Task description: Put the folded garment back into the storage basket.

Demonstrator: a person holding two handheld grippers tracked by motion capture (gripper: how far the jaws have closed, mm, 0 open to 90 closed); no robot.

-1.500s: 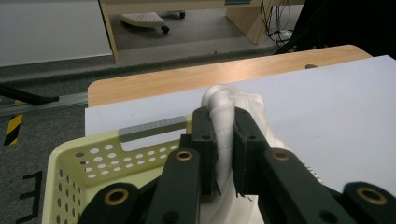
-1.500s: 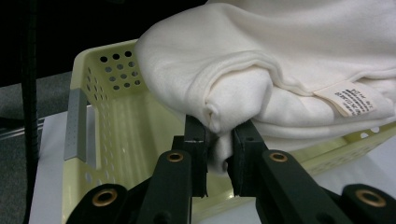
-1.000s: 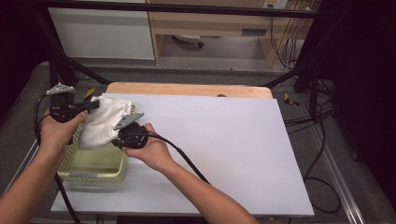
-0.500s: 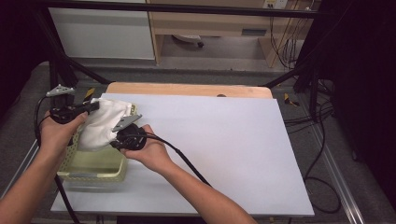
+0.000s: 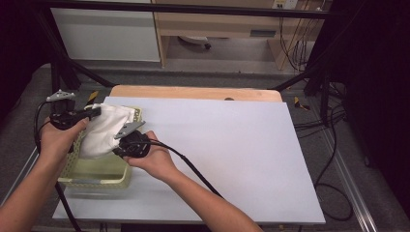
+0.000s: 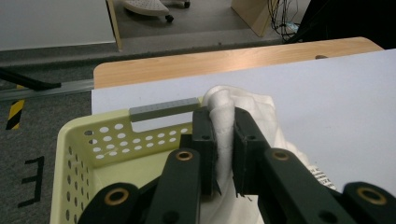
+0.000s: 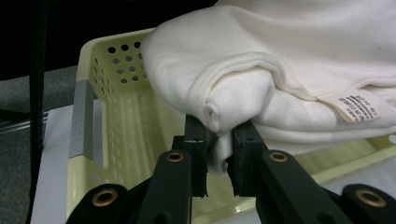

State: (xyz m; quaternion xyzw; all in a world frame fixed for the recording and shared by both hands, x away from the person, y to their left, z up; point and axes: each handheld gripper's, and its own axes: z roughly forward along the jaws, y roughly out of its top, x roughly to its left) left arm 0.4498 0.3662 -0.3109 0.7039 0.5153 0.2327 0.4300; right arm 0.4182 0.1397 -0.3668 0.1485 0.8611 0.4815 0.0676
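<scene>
My left gripper (image 6: pixel 224 154) and right gripper (image 7: pixel 219 154) each pinch a fold of the white cloth (image 5: pixel 104 130), holding it stretched between them, lifted over the yellow basket (image 5: pixel 96 176) below so it can come clear of the rim.

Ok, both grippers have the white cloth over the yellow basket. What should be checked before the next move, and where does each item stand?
1. Left gripper shut on the white cloth: ok, a fold sits pinched between its pads.
2. Right gripper shut on the cloth: ok, a bunched edge is clamped.
3. Cloth lifted out of the yellow basket: cannot tell whether its lower part is free of the rim.
4. Basket flat on the white table: ok.
5. Table space to the right for laying the cloth: ok, bare.
6. Right cable off the cloth: ok.
</scene>
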